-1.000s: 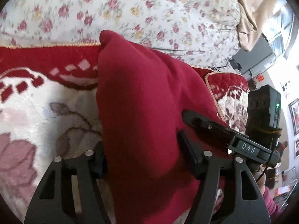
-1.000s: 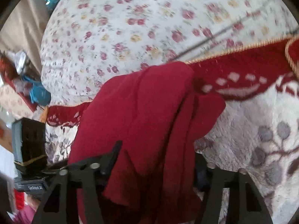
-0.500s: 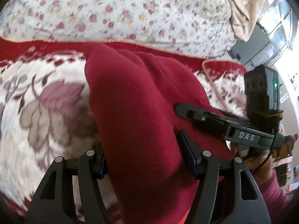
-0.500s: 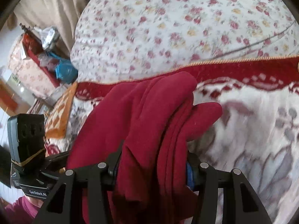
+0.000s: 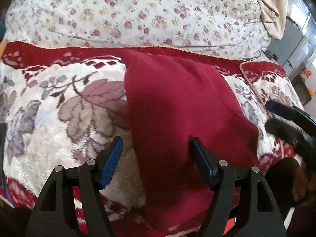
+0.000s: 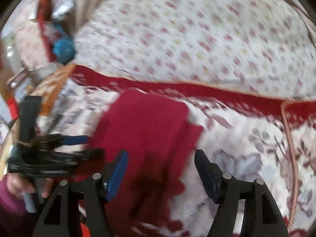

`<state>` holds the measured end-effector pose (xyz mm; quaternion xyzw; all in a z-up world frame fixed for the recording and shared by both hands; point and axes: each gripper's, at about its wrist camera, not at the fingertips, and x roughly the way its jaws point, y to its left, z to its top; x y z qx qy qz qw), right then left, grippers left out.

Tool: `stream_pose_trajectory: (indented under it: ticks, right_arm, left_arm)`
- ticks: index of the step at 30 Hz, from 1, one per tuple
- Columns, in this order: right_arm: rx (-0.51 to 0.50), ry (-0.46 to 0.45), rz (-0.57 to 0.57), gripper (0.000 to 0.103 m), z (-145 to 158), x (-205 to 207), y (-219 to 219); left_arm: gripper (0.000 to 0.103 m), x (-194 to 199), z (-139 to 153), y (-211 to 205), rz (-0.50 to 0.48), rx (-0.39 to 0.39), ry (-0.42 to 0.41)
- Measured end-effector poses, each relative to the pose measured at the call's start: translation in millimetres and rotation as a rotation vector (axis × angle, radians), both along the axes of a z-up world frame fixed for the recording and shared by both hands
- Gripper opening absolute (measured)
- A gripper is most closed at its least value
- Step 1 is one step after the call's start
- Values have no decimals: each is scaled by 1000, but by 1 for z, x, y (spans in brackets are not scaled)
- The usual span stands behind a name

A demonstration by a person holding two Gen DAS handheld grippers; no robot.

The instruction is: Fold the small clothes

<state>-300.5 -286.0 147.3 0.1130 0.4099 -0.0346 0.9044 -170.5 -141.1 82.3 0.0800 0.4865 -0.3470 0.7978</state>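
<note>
A dark red garment (image 5: pixel 173 98) lies folded and flat on the plush blanket, its far edge near the blanket's red border. My left gripper (image 5: pixel 156 139) hovers over its near part with the jaws opening. The blue pads (image 5: pixel 111 158) stand clear of the cloth, which lies under and between them. In the blurred right wrist view the same garment (image 6: pixel 146 122) lies below my right gripper (image 6: pixel 161 152), whose jaws are also opening with neither pad pressing on it. Each gripper shows in the other's view: the right gripper (image 5: pixel 286 118) at the right edge, the left gripper (image 6: pixel 59 148) at the left.
The garment rests on a white and red floral plush blanket (image 5: pixel 49 118). Behind it bulges a quilt with small roses (image 5: pixel 138 15). Beige fabric (image 5: pixel 272 4) hangs at the far right. Clutter with a blue object (image 6: pixel 64 48) sits beyond the bed's left side. A person's hand (image 6: pixel 17 183) holds the left gripper.
Both grippers held the red garment up between their jaws. They have since opened and let it go, and it now lies flat on the blanket. The right view swung and blurred.
</note>
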Motion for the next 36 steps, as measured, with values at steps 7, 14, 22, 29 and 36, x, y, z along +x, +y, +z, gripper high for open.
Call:
stream_pose_trajectory:
  ticks: [7, 14, 22, 29, 36]
  right_arm:
    - [-65, 81, 144, 46, -28, 8, 43]
    - [-56, 126, 41, 44, -69, -4, 36]
    - [-28, 77, 26, 46, -45, -20, 37]
    - [-24, 25, -95, 58, -18, -26, 22]
    - [-26, -43, -183, 74, 0, -24, 17]
  left_arm:
    - [71, -3, 3, 6, 69, 20, -62]
    - [71, -14, 8, 4, 77, 49, -137]
    - [71, -24, 25, 10, 111, 51, -225]
    - [71, -37, 43, 13, 129, 33, -308]
    - [71, -42, 52, 20, 147, 11, -332]
